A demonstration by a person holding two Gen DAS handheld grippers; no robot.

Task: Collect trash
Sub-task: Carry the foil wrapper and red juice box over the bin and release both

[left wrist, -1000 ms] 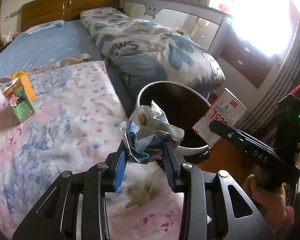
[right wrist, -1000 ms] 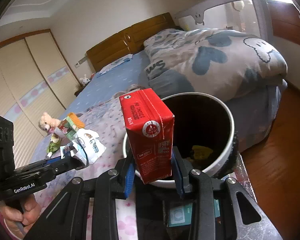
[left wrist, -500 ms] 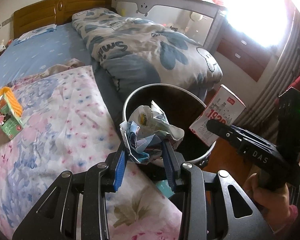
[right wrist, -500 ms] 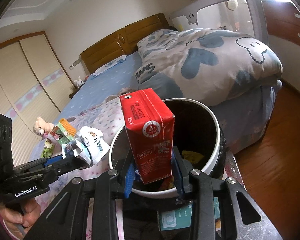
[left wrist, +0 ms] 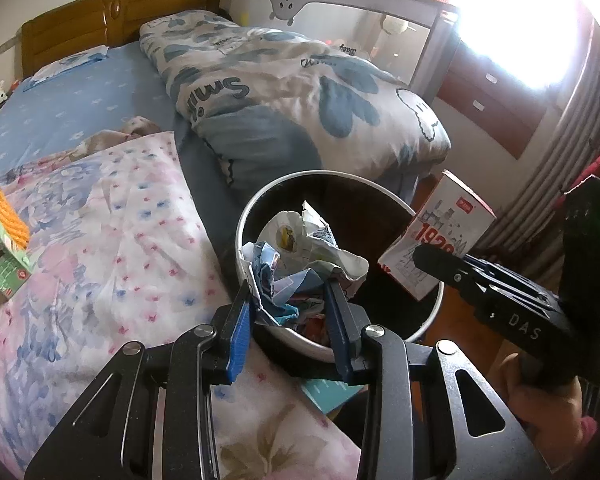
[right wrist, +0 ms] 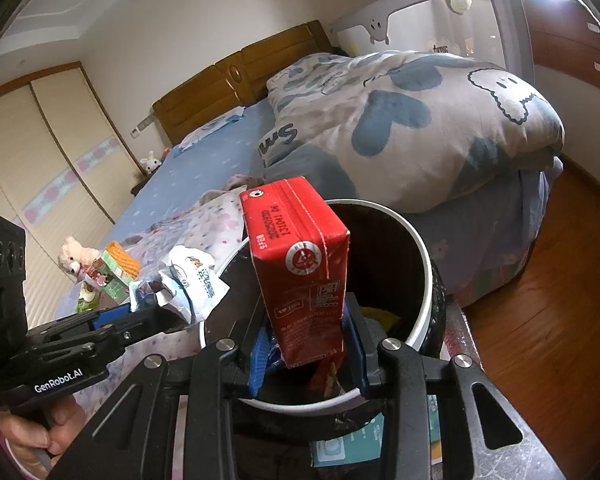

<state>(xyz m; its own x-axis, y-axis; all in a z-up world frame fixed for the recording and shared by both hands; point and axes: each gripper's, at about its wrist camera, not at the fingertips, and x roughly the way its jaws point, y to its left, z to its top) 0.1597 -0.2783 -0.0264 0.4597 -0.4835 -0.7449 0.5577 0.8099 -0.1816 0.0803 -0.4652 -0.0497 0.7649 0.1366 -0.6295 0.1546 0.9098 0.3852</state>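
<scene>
Left wrist view showed the left tongs (left wrist: 288,312) pinching a crumpled wad of wrappers (left wrist: 300,256) between their blue pads, held over the near left rim of the trash bin (left wrist: 244,216). The bin stood on the floor against the bed's near edge, white-rimmed and dark inside. To the right, the right tongs (left wrist: 424,258) clamped a carton (left wrist: 444,236), its white printed side tilted above the bin's right rim. A green and orange carton (left wrist: 4,248) stood on the floral blanket (left wrist: 100,248) at far left, well apart from the bin.

Right wrist view had the right tongs (right wrist: 306,344) pressed onto the red carton (right wrist: 300,264), upright over the near rim of the bin (right wrist: 424,264). Something yellow, and possibly other scraps, lay in the bin's bottom, too shadowed to name. At left the left tongs (right wrist: 148,308) gripped the wrappers (right wrist: 192,280) just over the bin's left edge. A folded grey quilt (right wrist: 420,120) lay on the bed beyond.
</scene>
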